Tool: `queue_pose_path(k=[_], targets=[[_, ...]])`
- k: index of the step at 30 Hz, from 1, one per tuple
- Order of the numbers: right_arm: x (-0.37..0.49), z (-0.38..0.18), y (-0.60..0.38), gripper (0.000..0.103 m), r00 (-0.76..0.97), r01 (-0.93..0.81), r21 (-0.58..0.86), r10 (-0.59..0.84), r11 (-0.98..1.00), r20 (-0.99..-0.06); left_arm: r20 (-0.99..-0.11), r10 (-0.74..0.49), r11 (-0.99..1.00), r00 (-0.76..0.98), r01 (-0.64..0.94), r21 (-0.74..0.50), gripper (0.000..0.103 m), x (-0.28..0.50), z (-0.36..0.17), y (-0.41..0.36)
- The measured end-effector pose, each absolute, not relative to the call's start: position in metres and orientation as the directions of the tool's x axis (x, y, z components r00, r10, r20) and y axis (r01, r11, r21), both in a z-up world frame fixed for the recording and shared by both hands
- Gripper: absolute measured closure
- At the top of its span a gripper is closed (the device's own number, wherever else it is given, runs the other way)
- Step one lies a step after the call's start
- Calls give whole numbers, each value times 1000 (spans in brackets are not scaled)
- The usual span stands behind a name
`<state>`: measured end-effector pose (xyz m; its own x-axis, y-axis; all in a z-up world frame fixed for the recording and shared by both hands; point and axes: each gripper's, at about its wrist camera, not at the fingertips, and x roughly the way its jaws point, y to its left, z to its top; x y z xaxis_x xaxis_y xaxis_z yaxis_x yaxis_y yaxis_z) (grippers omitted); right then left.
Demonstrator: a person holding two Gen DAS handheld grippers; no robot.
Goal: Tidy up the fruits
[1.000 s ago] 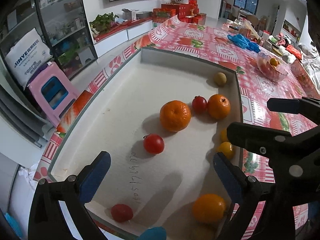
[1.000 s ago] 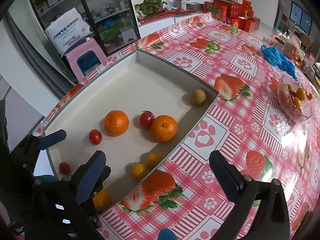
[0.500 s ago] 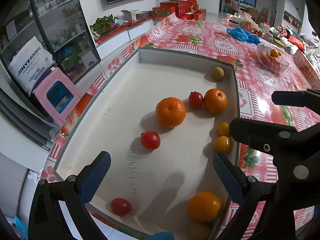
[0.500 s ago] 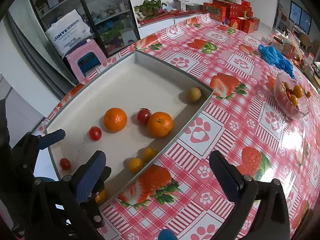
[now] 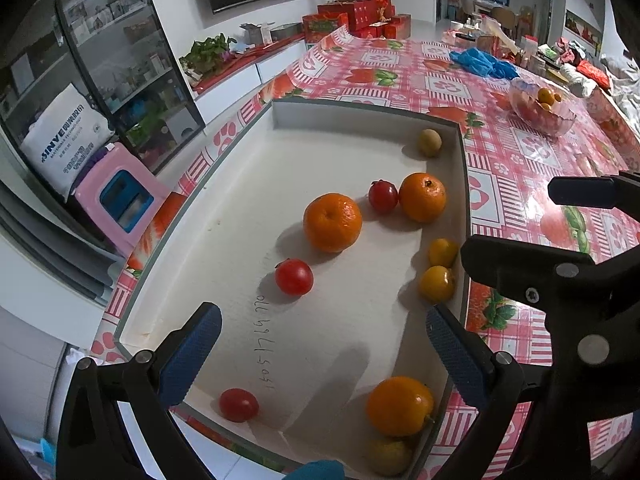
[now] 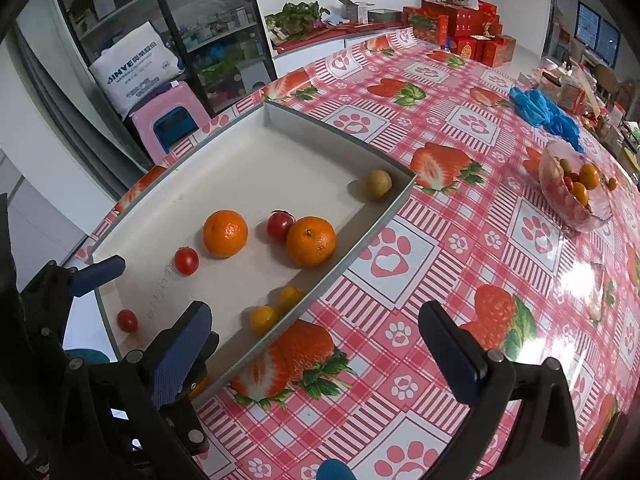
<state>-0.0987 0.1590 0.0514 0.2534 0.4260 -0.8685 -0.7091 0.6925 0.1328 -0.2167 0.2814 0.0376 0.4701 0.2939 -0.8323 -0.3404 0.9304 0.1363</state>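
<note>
A shallow white tray [image 5: 240, 208] [image 6: 240, 168] lies on the table and holds loose fruit: two large oranges [image 5: 332, 222] [image 5: 422, 197], a third orange [image 5: 400, 406] near its front corner, red tomatoes [image 5: 294, 277] [image 5: 383, 196] [image 5: 238, 405], two small yellow fruits [image 5: 437, 283] [image 5: 443, 252] and a brownish fruit [image 5: 429, 142]. My left gripper [image 5: 320, 354] is open and empty above the tray's near end. My right gripper [image 6: 316, 344] is open and empty above the tray's right wall and the tablecloth. A glass bowl [image 6: 576, 188] [image 5: 540, 106] of small fruit stands far right.
The table has a red strawberry and paw-print cloth [image 6: 440, 240]. Blue plastic bags [image 6: 544, 110] and clutter lie at the far end. A pink stool [image 5: 120, 200] and glass cabinet [image 5: 120, 60] stand to the left, off the table. The right gripper's body [image 5: 560, 280] shows in the left wrist view.
Both grippers have risen and drawn back a little, so the tray and fruit look smaller and farther. Both stay open and empty. No fruit has moved.
</note>
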Motion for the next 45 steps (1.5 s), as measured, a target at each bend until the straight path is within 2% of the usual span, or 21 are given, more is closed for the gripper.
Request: queue_pose_path(k=[45], targets=[[-79, 54, 107, 0, 264, -649, 214, 479, 730, -837, -826, 341, 932, 449, -275, 236, 0, -201, 51, 235]])
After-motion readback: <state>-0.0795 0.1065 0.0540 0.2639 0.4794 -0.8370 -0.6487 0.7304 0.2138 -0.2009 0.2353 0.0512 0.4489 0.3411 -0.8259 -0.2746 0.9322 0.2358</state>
